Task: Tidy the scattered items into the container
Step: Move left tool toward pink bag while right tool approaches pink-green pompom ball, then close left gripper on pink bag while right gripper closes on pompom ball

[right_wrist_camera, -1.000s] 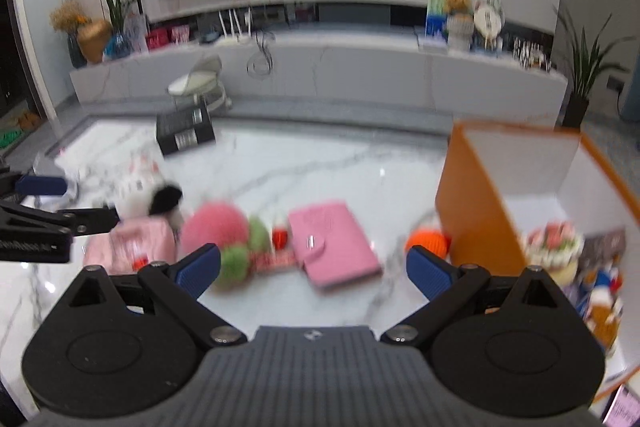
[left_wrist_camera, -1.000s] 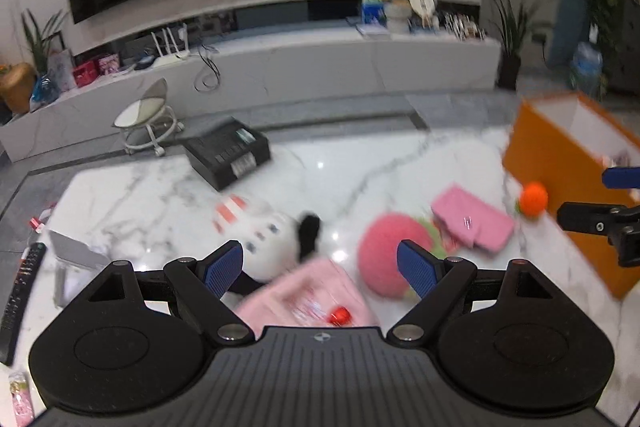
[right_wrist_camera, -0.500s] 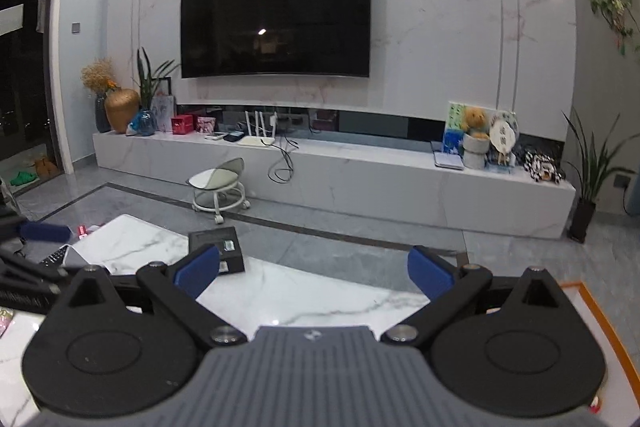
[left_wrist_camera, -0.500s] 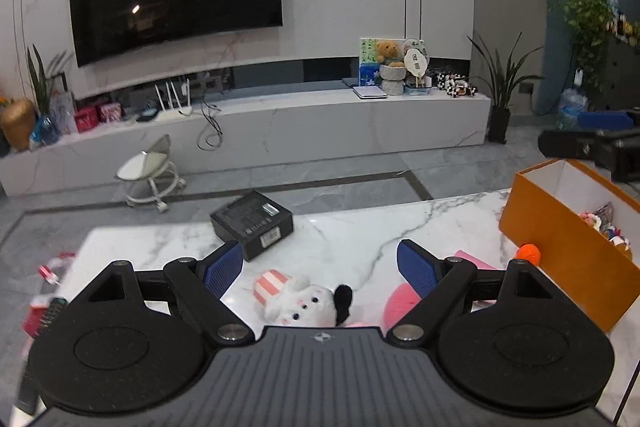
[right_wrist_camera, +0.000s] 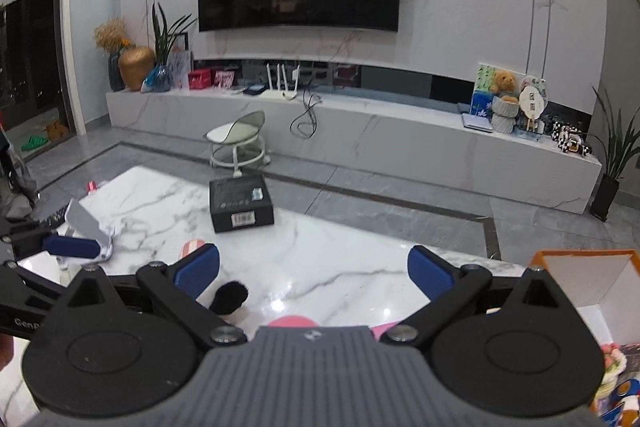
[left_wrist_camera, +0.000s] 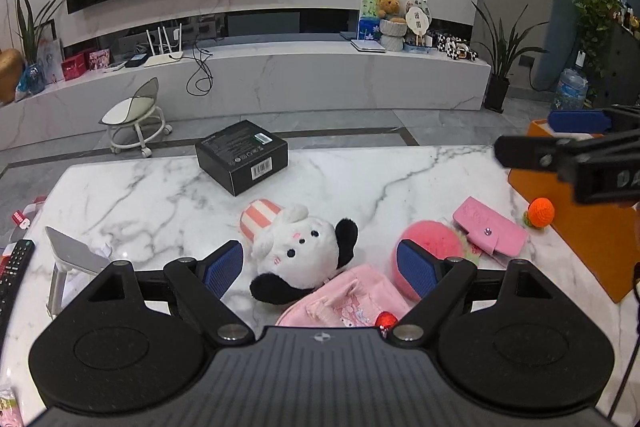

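Left wrist view: the left gripper (left_wrist_camera: 320, 269) is spread wide and holds nothing. Half a second ago it looked out level across the room; it now tips down toward the marble table (left_wrist_camera: 140, 203), so the scattered things are in reach again. Straight ahead between its pads lies the white plush toy (left_wrist_camera: 298, 247) with black ears and a pink striped cap. Below and nearer, partly under the gripper body, is a pink pouch (left_wrist_camera: 344, 301) with a cartoon print. Just off the right pad sits a round pink-red plush (left_wrist_camera: 430, 241), and beyond that a pink wallet (left_wrist_camera: 490, 231) with 1 snap. Further right, an orange crochet ball (left_wrist_camera: 541, 213) rests against the orange container (left_wrist_camera: 592, 235). Far ahead is a black box (left_wrist_camera: 242, 155) with a barcode sticker; its print is too small to read. I judge the plush toy the likeliest first pick.

Right wrist view: the right gripper (right_wrist_camera: 314, 273) is also wide and empty. It has dipped since half a second ago, yet looks mostly over the table, with only the toy's black ear and a sliver of the pink-red plush showing at its near edge. The container, white inside, lies to its right with items already in it. The left gripper, seen at far left, carries the partial lettering "GenR". No item is gripped yet.
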### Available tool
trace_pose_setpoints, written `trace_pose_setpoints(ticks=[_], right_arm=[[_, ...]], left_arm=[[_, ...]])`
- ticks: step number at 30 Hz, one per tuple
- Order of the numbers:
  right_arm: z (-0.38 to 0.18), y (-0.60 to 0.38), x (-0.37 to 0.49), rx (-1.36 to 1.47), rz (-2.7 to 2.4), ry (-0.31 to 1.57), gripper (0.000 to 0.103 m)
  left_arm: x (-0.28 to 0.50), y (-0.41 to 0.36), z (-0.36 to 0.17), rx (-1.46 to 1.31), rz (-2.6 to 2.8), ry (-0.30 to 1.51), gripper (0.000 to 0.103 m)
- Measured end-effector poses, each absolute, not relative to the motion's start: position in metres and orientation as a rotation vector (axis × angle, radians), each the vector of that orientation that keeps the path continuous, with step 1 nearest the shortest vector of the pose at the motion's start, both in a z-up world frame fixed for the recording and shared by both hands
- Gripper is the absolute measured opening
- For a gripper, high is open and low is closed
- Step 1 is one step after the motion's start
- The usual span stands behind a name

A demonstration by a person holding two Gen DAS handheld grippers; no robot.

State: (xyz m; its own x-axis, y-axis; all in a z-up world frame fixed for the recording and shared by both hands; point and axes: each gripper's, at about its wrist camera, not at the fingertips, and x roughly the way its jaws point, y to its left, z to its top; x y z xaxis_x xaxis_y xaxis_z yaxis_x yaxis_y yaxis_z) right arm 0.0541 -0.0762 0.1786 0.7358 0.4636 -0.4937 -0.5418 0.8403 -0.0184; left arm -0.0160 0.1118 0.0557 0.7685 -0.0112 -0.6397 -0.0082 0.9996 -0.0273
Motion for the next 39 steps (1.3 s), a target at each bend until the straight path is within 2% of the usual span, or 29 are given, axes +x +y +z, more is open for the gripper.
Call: trace_pose_setpoints(ticks=[10, 17, 24, 32, 39], right_arm=[[0.132, -0.057, 0.072, -0.199, 0.555, 0.598, 0.098], [0.09, -0.043, 0.083, -0.224, 0.564, 0.679, 0.086], [0.059, -0.035, 0.092, -0.244, 0.559, 0.734, 0.079], [0.041, -0.034, 0.097, -0.256, 0.544, 0.771, 0.062], [0.041, -0.035, 0.096, -0.263, 0.554, 0.767, 0.055]], left_arm=[[-0.011, 0.11, 0.024, -0.016, -0.025, 0.769, 0.099], [-0.001, 0.106, -0.003, 0.002, -0.052, 0.828, 0.099], [0.01, 0.109, -0.026, -0.014, -0.063, 0.877, 0.1], [0.017, 0.123, -0.038, -0.134, -0.071, 0.911, 0.1], [0.019, 0.129, -0.046, -0.222, -0.096, 0.935, 0.098]])
